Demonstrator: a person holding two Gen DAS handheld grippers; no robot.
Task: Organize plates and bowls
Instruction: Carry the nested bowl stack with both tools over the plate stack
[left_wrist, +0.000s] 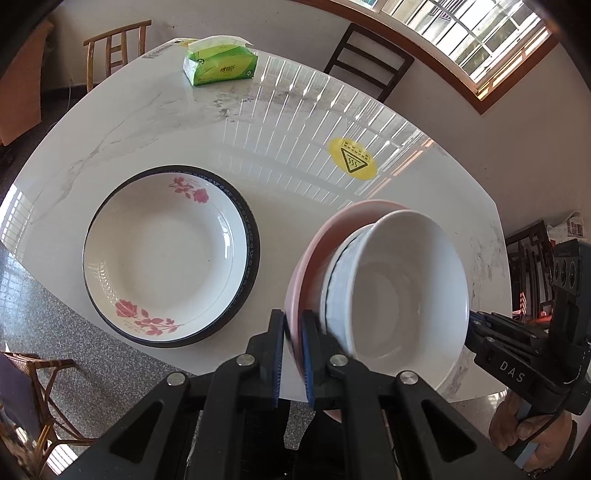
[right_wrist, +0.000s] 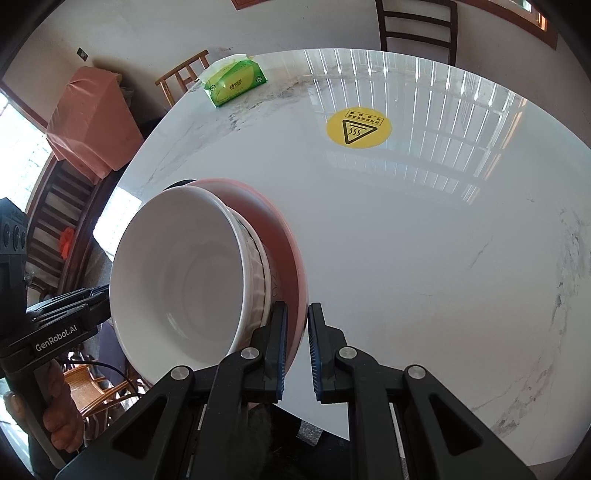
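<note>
Both grippers are on the same stack here, lifted clear above the white marble-patterned desk (left_wrist: 155, 122). The left hand-held gripper (left_wrist: 293, 354) has its blue-padded fingers clamped on the near rim of the pale pink round plate (left_wrist: 314, 251), one pad on either side of the edge. From the other side the right hand-held gripper (right_wrist: 297, 350) straddles the same pink plate's rim: its left pad presses the plate's inner face, while a sliver of light shows between the rim and the right pad, so whether that one truly bites cannot be told. Nested in the pink plate sits a white ribbed bowl with a dark band (left_wrist: 338, 280), and inside that a plain white glossy bowl (left_wrist: 402, 291), the whole stack tipped on edge so the bowl's mouth faces the camera in each view. To the left of the stack on the desk lies a wide white shallow plate with a black patterned rim and pink rose prints (left_wrist: 171, 254), flat and well apart from either gripper. Farther back, a round yellow heat-warning sticker (left_wrist: 354, 158) marks the desk, and a green soft pack of tissues (left_wrist: 221, 62) rests near the far edge. A dark wooden chair (left_wrist: 369, 62) stands behind the desk beneath the window.
</note>
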